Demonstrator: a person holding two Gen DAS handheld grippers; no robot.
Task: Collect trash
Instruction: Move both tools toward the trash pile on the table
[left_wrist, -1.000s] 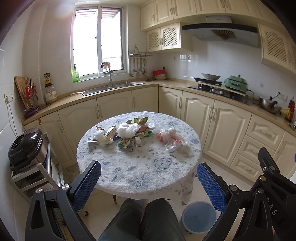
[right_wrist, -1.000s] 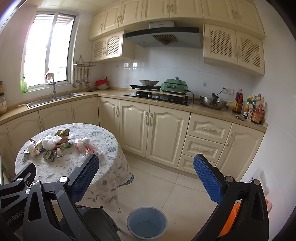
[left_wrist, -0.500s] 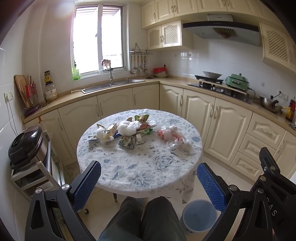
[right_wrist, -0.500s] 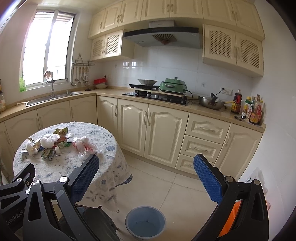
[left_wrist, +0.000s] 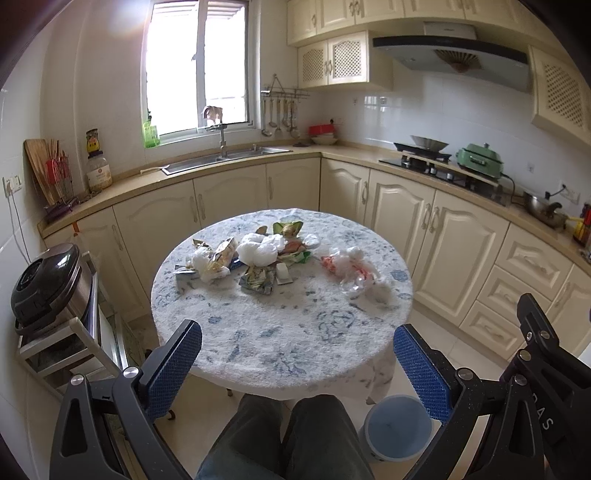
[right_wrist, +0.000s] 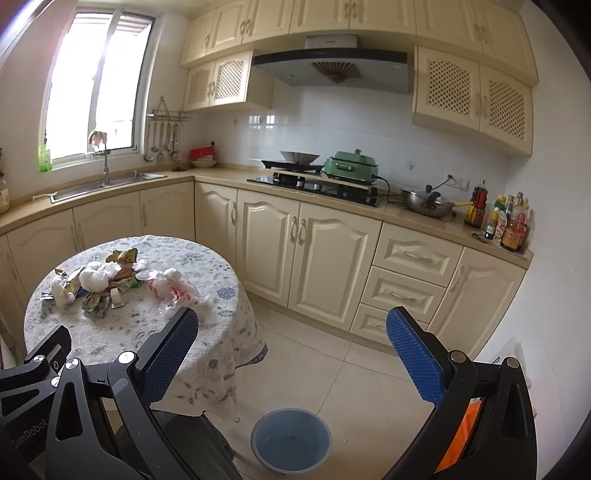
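Several bits of trash (left_wrist: 271, 258) lie in a row across the far half of the table (left_wrist: 280, 332), ahead of the left gripper (left_wrist: 297, 363). Right gripper (right_wrist: 291, 350) sits off to the side, above the bin (right_wrist: 291, 439). Both are spread wide, empty.

both my cameras have drifted a little over the last second. in the left wrist view the round table (left_wrist: 280, 332) and its trash pile (left_wrist: 258, 254) sit slightly higher in frame than before. in the right wrist view the table (right_wrist: 140, 332) has slid left and down, and the blue bin (right_wrist: 291, 439) on the floor now sits a touch lower.
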